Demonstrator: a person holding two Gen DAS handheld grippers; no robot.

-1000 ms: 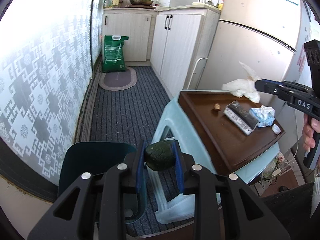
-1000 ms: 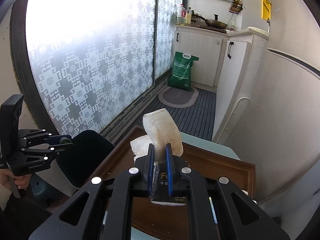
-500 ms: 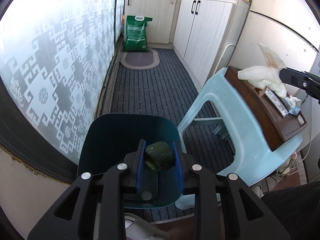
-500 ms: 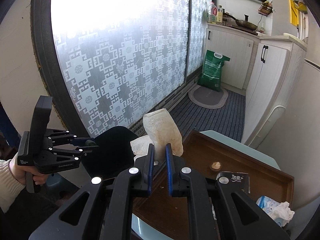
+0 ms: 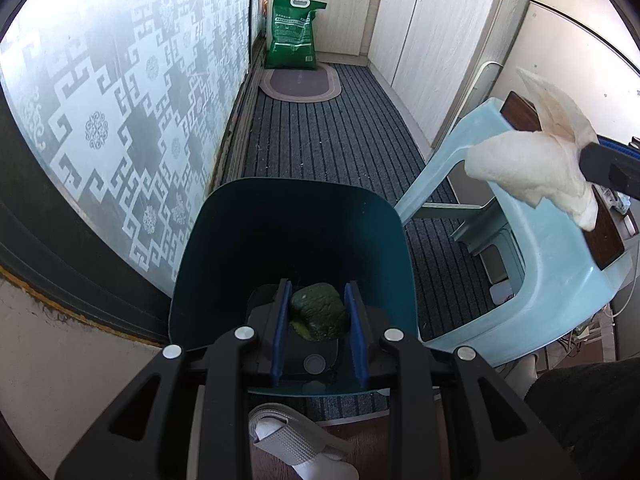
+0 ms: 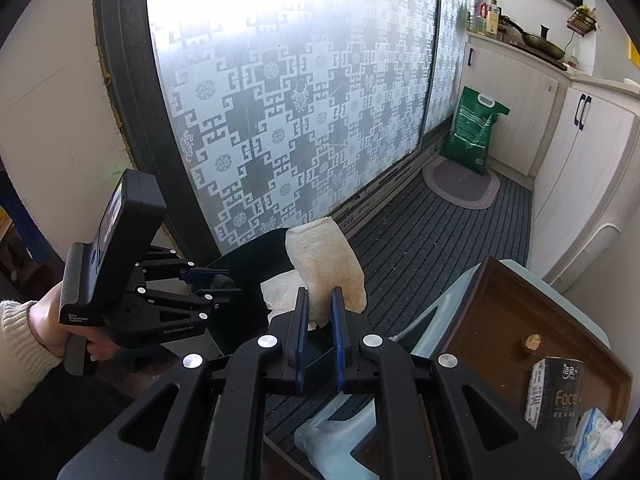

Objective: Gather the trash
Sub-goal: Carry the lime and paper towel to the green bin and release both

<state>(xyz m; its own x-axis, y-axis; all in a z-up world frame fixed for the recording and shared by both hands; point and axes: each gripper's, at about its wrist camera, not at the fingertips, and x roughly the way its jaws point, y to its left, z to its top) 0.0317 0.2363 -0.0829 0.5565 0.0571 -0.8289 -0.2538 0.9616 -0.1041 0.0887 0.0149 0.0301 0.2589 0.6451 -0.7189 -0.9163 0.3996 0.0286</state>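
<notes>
My left gripper point(image 5: 318, 308) is shut on a dark green crumpled lump point(image 5: 319, 317) and holds it over the open dark teal trash bin point(image 5: 256, 224). It also shows in the right wrist view point(image 6: 212, 280). My right gripper point(image 6: 319, 304) is shut on a crumpled white paper towel point(image 6: 324, 260), held in the air just left of the brown tray point(image 6: 516, 320) and near the bin point(image 6: 240, 316). The towel also shows in the left wrist view point(image 5: 532, 164).
The tray sits on a light blue plastic stool point(image 5: 536, 264) and carries a small nut point(image 6: 532, 339), a black packet point(image 6: 558, 396) and a blue-white wrapper point(image 6: 596, 436). A patterned glass door point(image 5: 120, 92) is on the left. A green sack point(image 5: 294, 34) and white cabinets point(image 5: 432, 28) stand behind.
My left gripper has swung down from beside the stool to over the bin with the green lump. My right gripper has carried the paper towel left off the tray toward the bin.
</notes>
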